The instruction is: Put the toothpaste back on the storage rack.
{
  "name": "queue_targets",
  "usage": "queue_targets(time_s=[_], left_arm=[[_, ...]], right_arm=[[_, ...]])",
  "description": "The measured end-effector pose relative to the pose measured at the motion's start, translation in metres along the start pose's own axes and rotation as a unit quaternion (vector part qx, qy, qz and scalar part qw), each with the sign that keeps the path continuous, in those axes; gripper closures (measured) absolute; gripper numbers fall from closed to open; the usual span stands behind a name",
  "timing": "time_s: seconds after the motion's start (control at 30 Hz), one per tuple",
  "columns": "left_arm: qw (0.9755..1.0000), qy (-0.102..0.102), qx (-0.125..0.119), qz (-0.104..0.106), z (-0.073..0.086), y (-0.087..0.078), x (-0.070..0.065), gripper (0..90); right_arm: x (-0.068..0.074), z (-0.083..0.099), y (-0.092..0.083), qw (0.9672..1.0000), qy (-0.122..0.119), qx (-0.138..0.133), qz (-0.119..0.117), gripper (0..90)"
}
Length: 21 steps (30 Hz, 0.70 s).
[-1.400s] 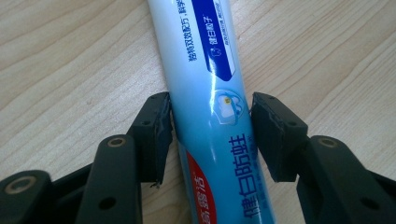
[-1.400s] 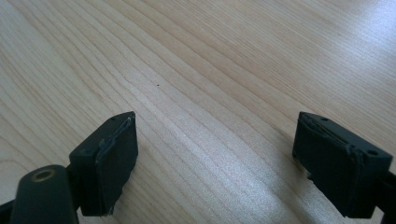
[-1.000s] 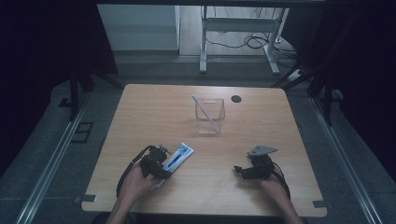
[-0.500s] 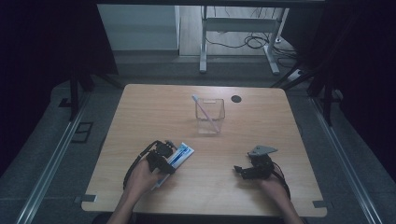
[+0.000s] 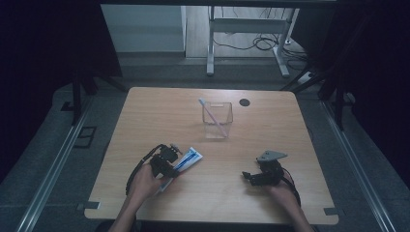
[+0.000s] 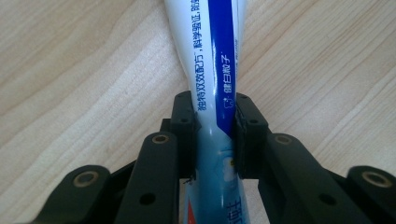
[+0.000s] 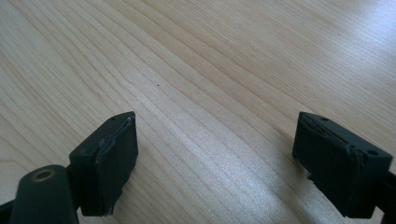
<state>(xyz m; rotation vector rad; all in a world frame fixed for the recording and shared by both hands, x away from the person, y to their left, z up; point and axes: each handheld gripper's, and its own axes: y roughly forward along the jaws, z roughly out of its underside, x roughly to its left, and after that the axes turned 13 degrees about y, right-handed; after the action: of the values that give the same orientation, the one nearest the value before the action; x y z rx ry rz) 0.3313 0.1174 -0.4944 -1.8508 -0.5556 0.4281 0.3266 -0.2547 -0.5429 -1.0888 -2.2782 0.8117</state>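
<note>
white-blue toothpaste tube [image 6: 212, 84], flat on table, apparently pinched mid-body.

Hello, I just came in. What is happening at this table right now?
A person works at a wooden table with two tools. The left hand-held gripper is shut on a toothpaste tube near the front edge. The right hand-held gripper is open above bare wood. Farther back stands a clear cup with a toothbrush leaning inside.
</note>
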Motion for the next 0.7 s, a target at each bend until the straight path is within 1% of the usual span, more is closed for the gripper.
queue_targets(time_s=[0.13, 0.23, 0.3, 0.37, 0.4, 0.6, 0.7], left_arm=[[0.9999, 0.003, -0.009, -0.011, 0.000, 0.000, 0.001, 74.5], [0.9995, 0.003, -0.032, -0.006, 0.001, -0.003, 0.003, 74.6], [0.9991, 0.004, -0.042, -0.004, 0.000, -0.006, 0.004, 74.6], [0.9985, 0.006, -0.053, -0.008, -0.001, -0.009, 0.004, 74.5], [0.9983, 0.007, -0.058, -0.007, -0.001, -0.011, 0.004, 74.5], [0.9956, 0.007, -0.093, -0.015, -0.006, -0.022, 0.006, 74.5], [0.9940, 0.012, -0.107, -0.017, -0.009, -0.027, 0.007, 74.4]], right_arm=[[0.000, 0.000, 0.000, 1.0000, 0.000, 0.000, 0.000, 14.2], [0.000, 0.000, 0.000, 1.0000, -0.001, 0.000, 0.001, 14.2], [0.000, 0.000, 0.000, 1.0000, -0.001, 0.000, 0.000, 14.2], [0.000, 0.000, 0.000, 1.0000, -0.001, -0.001, 0.000, 14.2], [0.000, 0.000, 0.000, 1.0000, -0.001, 0.000, 0.000, 14.2], [0.000, 0.000, 0.000, 1.0000, -0.002, 0.000, 0.000, 14.2], [0.000, 0.000, 0.000, 1.0000, -0.002, 0.000, 0.001, 14.2]])
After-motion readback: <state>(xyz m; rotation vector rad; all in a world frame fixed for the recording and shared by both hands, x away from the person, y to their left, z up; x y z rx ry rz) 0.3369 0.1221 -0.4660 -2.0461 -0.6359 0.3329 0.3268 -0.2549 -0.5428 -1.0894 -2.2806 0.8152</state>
